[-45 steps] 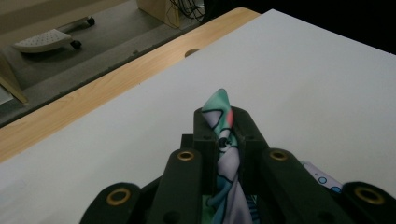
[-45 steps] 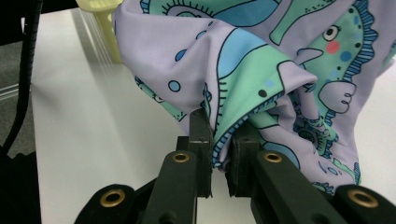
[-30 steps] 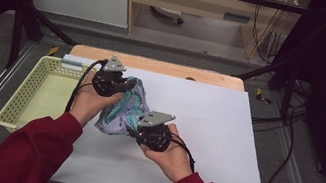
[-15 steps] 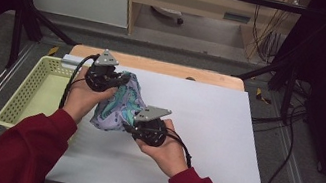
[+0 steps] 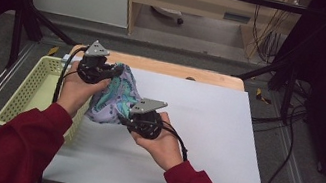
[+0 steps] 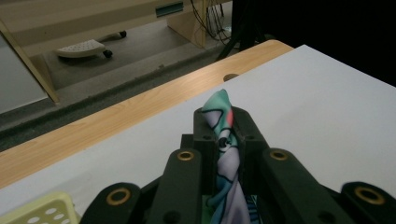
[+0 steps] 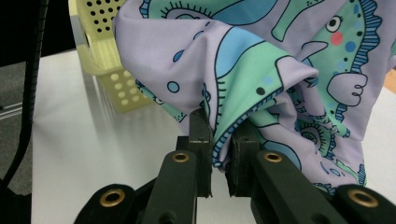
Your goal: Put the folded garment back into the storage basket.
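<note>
A lilac cloth printed with teal and blue sea creatures hangs bunched between my two grippers, just above the white table. My left gripper is shut on the cloth's upper edge; in the left gripper view a fold of cloth stands pinched between the jaws of that gripper. My right gripper is shut on the cloth's lower edge. In the right gripper view, this gripper clamps a hem and the cloth drapes above and to the right.
A pale yellow perforated basket sits at the table's left edge, close beside the cloth; its corner is visible behind the fabric. A wooden strip borders the table's far side. A metal rail frame runs along both sides.
Both hands have lifted slightly and shifted left toward the basket, carrying the cloth with them. Both grips are unchanged.
</note>
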`<state>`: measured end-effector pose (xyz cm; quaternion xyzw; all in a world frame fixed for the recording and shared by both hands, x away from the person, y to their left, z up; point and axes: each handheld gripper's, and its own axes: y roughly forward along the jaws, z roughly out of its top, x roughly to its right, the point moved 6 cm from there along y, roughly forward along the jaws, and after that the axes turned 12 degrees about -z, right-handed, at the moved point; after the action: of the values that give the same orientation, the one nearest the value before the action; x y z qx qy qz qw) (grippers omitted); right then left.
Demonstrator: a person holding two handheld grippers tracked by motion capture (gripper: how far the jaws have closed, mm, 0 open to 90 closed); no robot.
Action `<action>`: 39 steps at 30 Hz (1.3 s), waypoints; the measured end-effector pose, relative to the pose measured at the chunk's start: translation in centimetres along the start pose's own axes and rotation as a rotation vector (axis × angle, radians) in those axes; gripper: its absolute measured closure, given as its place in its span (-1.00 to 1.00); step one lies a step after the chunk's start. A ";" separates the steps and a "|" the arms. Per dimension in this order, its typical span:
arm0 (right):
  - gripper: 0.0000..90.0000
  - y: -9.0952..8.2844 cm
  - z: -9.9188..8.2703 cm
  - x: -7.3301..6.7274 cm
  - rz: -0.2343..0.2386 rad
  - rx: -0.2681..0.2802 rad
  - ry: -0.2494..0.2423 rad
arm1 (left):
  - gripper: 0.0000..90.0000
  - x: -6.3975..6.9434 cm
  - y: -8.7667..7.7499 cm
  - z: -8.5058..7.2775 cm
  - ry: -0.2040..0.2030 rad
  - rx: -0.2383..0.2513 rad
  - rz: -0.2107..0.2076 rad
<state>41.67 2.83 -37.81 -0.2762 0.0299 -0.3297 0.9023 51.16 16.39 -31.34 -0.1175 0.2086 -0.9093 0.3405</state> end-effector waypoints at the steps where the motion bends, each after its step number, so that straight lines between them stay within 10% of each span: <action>1: 0.84 0.1 0.2 0.0 0.000 0.002 -0.001 | 0.82 -0.1 -0.1 0.0 0.000 0.000 0.002; 39: 0.84 5.5 6.2 -3.6 0.040 0.096 -0.033 | 0.82 -5.3 -7.2 -0.1 -0.033 0.098 0.102</action>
<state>43.51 11.45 -35.87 -0.2372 0.0047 -0.3079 0.9214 50.99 24.88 -28.47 -0.1051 0.1640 -0.8977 0.3952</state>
